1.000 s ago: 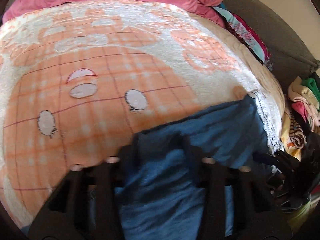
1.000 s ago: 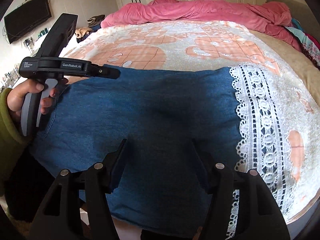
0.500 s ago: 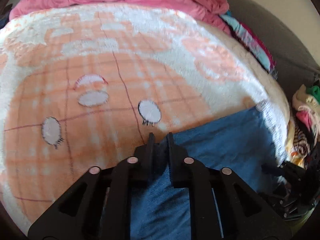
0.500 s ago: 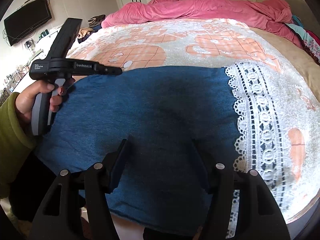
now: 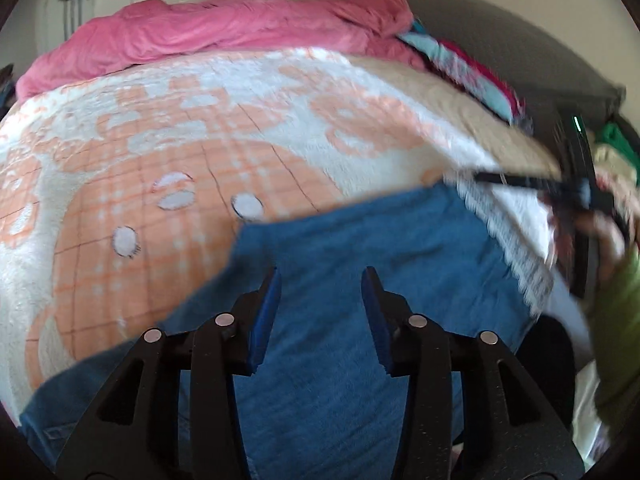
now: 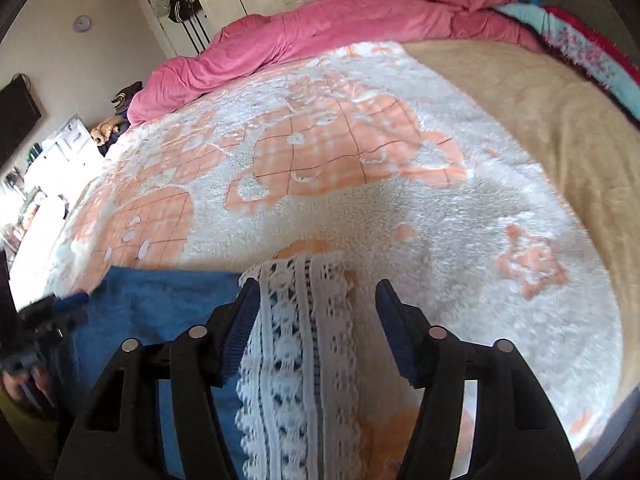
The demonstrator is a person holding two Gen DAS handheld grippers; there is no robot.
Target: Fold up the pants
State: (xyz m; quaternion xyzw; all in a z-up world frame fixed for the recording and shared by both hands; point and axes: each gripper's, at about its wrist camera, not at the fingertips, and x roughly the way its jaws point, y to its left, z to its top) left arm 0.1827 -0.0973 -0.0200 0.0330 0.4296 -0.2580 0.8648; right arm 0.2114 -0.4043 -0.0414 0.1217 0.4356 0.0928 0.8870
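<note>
Both grippers, left gripper [image 5: 320, 280] and right gripper [image 6: 316, 292], hang open over soft, limp pants [image 5: 360, 280], best pinched at the lace hem [image 6: 300, 340] ahead.

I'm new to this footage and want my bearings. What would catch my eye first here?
The blue denim pants lie spread on the near edge of the bed, their white lace hem between the right gripper's open fingers. The left gripper hangs open over the denim. Behind, a peach-and-white blanket and a crumpled pink duvet.
</note>
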